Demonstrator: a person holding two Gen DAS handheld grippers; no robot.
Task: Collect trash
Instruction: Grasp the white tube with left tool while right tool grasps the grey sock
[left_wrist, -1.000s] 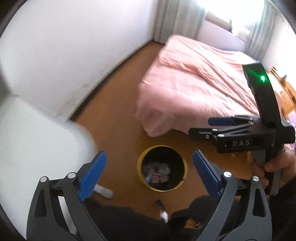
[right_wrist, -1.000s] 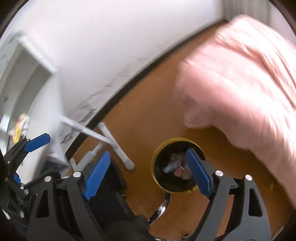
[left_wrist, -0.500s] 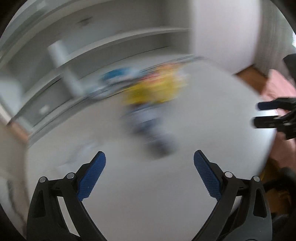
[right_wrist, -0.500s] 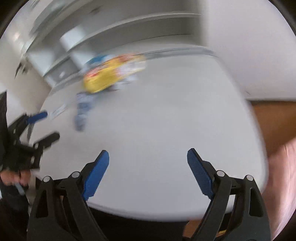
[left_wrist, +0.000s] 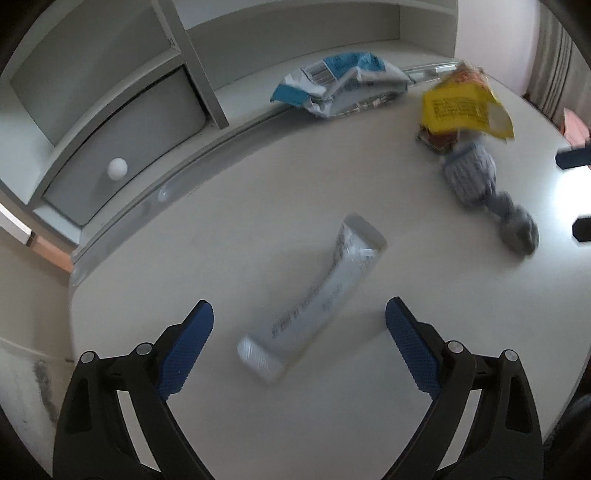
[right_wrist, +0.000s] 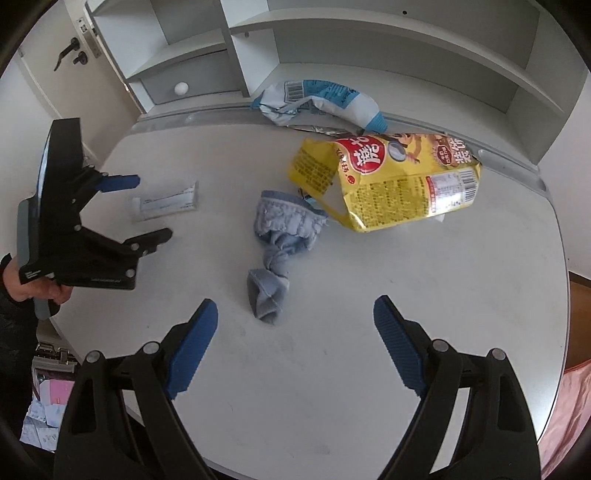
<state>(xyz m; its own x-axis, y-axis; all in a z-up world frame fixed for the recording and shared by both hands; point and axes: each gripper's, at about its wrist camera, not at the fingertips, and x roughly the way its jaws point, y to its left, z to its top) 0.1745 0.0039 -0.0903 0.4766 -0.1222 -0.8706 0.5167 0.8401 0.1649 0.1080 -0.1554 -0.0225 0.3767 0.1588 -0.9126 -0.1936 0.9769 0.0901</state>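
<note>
On the white desk (left_wrist: 369, 424) lie a flat white tube (left_wrist: 317, 302), a yellow snack bag (left_wrist: 465, 107), a blue-and-white bag (left_wrist: 343, 79) and a twisted grey-blue sock (left_wrist: 480, 184). My left gripper (left_wrist: 299, 343) is open and empty, its jaws either side of the tube's near end, above it. My right gripper (right_wrist: 293, 345) is open and empty above the desk, just short of the sock (right_wrist: 282, 236). The right wrist view also shows the tube (right_wrist: 166, 203), yellow bag (right_wrist: 391, 181), blue-and-white bag (right_wrist: 321, 99) and the left gripper (right_wrist: 144, 206).
A white shelf unit with a round-knobbed drawer (left_wrist: 118, 170) stands along the desk's back edge. A door with a dark handle (right_wrist: 68, 53) is at far left. A box of papers (right_wrist: 48, 402) sits below the desk's left edge. Pink bedding (right_wrist: 569, 417) lies right.
Both grippers have swung up from the bin on the floor to the desk. The left one has come close over the tube; the right one faces the sock. Both stayed open.
</note>
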